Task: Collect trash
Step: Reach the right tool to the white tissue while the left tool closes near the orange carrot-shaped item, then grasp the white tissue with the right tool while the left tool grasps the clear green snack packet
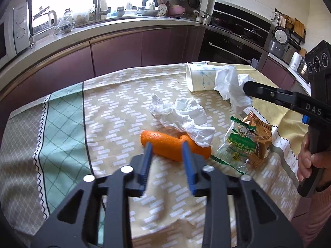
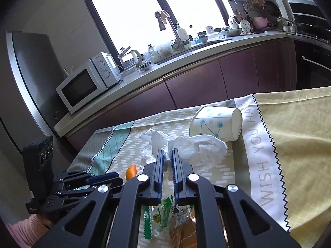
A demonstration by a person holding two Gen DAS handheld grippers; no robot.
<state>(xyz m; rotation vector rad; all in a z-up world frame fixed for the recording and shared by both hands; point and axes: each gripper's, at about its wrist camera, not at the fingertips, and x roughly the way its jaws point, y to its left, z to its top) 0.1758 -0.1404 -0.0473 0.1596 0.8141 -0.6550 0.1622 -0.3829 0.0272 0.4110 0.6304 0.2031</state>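
An orange peel [image 1: 175, 146] lies on the tablecloth [image 1: 115, 111], just beyond the blue tips of my left gripper [image 1: 166, 146]. That gripper is open, one pad on each side of the peel's near edge, neither pressing on it. A crumpled white tissue [image 1: 182, 115] rests against the peel's far side. My right gripper [image 2: 167, 155] is shut on a second crumpled tissue [image 2: 198, 146], which is bunched in front of a tipped paper cup [image 2: 217, 124]. From the left wrist view the right gripper [image 1: 246, 86] pinches that tissue [image 1: 229, 86] beside the cup [image 1: 199, 76].
A green-and-clear snack wrapper [image 1: 238, 142] and a brown wrapper [image 1: 258, 136] lie right of the peel, under the right gripper. A hand [image 1: 308, 159] holds the right gripper's handle. Purple cabinets [image 1: 115, 53] and a cluttered counter run behind the table's far edge.
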